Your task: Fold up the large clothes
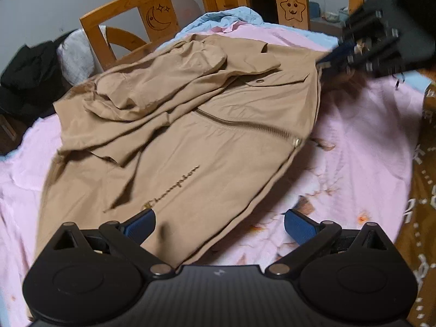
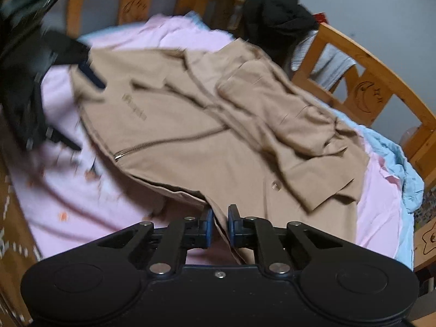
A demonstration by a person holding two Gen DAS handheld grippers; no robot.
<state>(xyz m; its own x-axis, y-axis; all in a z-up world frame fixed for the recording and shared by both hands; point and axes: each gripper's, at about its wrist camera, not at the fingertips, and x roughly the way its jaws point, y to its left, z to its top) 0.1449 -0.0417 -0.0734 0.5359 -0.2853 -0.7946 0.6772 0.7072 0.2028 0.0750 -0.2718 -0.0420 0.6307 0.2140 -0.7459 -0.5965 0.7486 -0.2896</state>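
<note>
A tan jacket (image 1: 207,136) lies spread across a pink sheet (image 1: 354,163) on a bed with a wooden railing (image 1: 174,2); its sleeves are bunched and folded over the upper body, a slanted zipper (image 1: 245,126) crosses the front, and a line of stitched script sits on the front below it (the letters are too blurred to read with confidence). A pale blue blanket (image 1: 226,17) is rumpled at the far edge of the sheet; a heap of black clothing (image 1: 30,76) hangs over the railing beside a grey cloth (image 1: 73,51); the railing panels carry a carved moon (image 1: 159,17) and a smiling star (image 1: 293,6).

The left gripper (image 1: 219,224) hovers over the jacket's near hem with its blue pads (image 1: 140,224) spread wide and nothing between them; one pad is above the tan cloth, the other above the pink sheet.

The right gripper (image 2: 219,224) is at the jacket's other end; its jaws are drawn nearly together and pinch a fold of the tan edge, which runs down between the blue pads (image 2: 208,223). From the left camera this gripper shows only as a dark blur at the jacket's far corner (image 1: 381,43).
</note>
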